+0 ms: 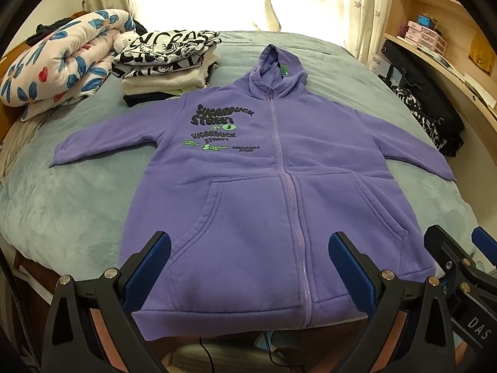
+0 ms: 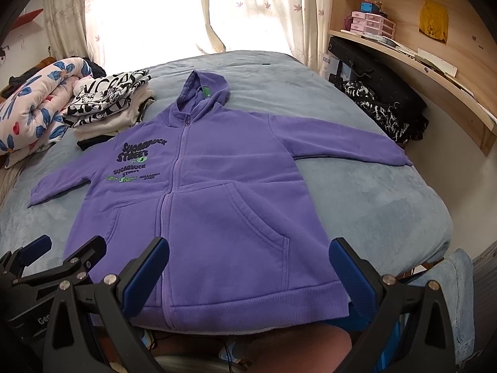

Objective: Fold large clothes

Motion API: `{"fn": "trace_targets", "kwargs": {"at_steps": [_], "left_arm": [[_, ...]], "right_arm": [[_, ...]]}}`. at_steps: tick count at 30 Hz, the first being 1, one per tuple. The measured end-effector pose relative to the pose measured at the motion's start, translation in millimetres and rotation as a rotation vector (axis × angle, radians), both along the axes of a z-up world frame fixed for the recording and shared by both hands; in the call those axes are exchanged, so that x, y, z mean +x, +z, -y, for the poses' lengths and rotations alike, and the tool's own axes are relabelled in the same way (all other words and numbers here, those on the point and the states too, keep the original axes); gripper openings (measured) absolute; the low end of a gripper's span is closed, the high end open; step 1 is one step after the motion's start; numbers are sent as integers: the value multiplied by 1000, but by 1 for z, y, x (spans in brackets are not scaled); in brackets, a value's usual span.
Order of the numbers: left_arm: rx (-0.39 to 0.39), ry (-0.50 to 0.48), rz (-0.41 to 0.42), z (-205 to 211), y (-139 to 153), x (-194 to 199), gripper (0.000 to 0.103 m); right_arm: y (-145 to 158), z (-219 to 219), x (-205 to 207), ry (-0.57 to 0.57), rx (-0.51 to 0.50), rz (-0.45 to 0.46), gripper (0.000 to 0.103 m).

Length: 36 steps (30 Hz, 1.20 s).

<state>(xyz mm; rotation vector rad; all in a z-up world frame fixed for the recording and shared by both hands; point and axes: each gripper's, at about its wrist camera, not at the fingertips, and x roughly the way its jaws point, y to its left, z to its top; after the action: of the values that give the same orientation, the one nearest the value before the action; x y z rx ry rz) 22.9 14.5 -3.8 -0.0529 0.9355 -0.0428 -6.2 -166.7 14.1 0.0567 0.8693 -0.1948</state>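
Purple zip-front fleece hoodie (image 1: 273,186): flat ahead of both tongs, left gripper (image 1: 248,267) and right gripper (image 2: 250,267) agape, empty. Pinch sleeve cuffs first, probably.

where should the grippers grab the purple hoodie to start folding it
Probably the cuffs. The hoodie lies flat, front up, zipped, sleeves spread. The left sleeve cuff and right sleeve cuff are free edges on the bed, so each open gripper, left and right, could pinch one from its outer side and fold inward.
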Motion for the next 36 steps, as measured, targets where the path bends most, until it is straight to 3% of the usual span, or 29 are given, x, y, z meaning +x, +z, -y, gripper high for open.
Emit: {"fn": "trace_targets", "kwargs": {"at_steps": [25,36], "left_arm": [[1,48,-24,-2,0,30,101],[-8,14,-10,0,16,22,101]], "right_arm": [[11,-6,37,35,-4,-16,103],[38,-4,33,23,38,21,103]]}}
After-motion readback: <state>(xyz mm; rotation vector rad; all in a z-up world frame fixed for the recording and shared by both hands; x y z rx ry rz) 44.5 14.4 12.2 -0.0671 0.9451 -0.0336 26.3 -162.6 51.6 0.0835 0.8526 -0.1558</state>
